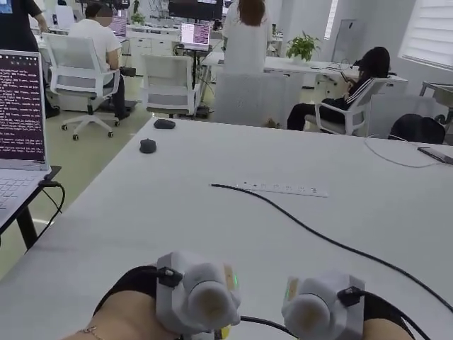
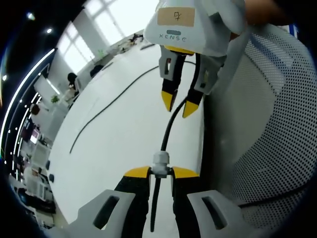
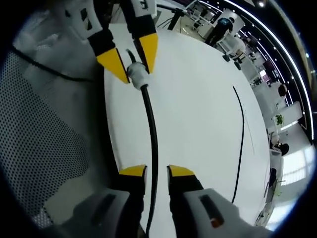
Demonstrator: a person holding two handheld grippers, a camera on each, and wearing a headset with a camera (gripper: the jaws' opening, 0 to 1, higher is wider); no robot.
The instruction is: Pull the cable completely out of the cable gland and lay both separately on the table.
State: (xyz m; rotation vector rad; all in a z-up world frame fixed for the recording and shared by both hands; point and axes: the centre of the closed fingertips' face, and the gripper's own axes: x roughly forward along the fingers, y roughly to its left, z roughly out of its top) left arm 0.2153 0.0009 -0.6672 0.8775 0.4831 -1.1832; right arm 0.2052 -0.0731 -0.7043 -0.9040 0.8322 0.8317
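My left gripper (image 2: 159, 173) clamps the white cable gland (image 2: 160, 162) at 6 o'clock in its view. My right gripper (image 2: 178, 105), at 12, straddles the black cable (image 2: 171, 126), jaws slightly apart. I'd pinch firmly, then pull straight along the gland's axis.

Black cable (image 3: 153, 144) runs through the white cable gland (image 3: 137, 74).

I'm at a wide white table (image 1: 141, 212) in a bright open-plan office, with a laptop (image 1: 21, 106) just off its left edge showing a dark screen of text. Beyond the table, white swivel chairs (image 1: 81, 74) and desks stand on a pale floor (image 1: 78, 152). A potted plant (image 1: 303, 47) sits on one desk, and slatted blinds (image 1: 432, 32) cover the window at far right.
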